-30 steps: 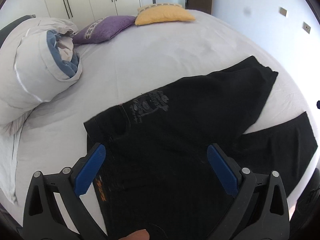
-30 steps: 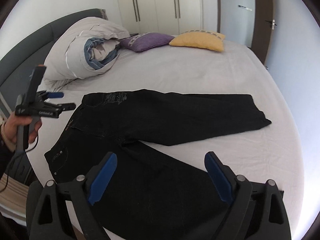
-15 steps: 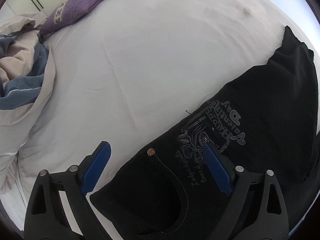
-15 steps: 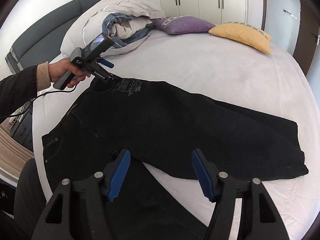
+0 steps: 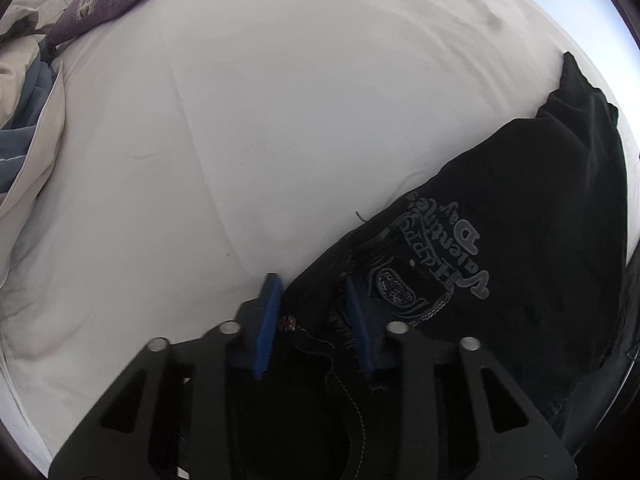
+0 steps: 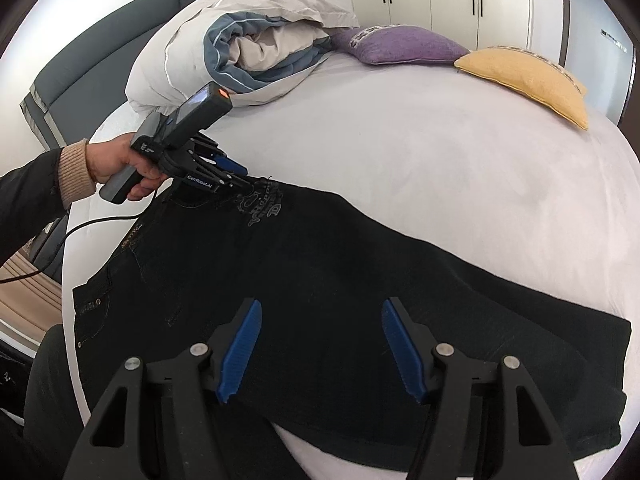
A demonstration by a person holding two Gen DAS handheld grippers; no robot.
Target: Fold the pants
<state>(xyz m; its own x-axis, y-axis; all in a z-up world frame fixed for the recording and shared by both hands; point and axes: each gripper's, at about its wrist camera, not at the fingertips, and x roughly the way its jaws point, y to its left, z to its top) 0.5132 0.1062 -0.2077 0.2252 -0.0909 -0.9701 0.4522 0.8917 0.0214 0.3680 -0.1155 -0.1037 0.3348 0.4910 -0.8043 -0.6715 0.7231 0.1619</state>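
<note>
Black pants (image 6: 320, 264) lie spread on the white bed sheet (image 6: 440, 168), waist to the left, legs running right. A grey printed emblem (image 5: 440, 264) marks the waist area. My left gripper (image 5: 314, 312) points steeply down at the far waist corner. Its jaws are closing, with the bunched waistband and a red button (image 5: 287, 323) pinched between the blue pads (image 5: 268, 320). The right wrist view shows this left gripper (image 6: 244, 180) in a person's hand (image 6: 116, 160). My right gripper (image 6: 320, 344) hovers open over the pants' upper leg, holding nothing.
A rolled duvet (image 6: 248, 40) lies at the head of the bed, with a purple cushion (image 6: 400, 46) and a yellow cushion (image 6: 528, 80) beside it. A cable (image 6: 96, 224) trails from the left gripper off the bed's left edge. White wardrobes stand behind.
My left gripper came down onto the waist corner and its jaws went from wide apart to pinching the fabric. My right gripper moved lower over the pants and its jaws narrowed somewhat.
</note>
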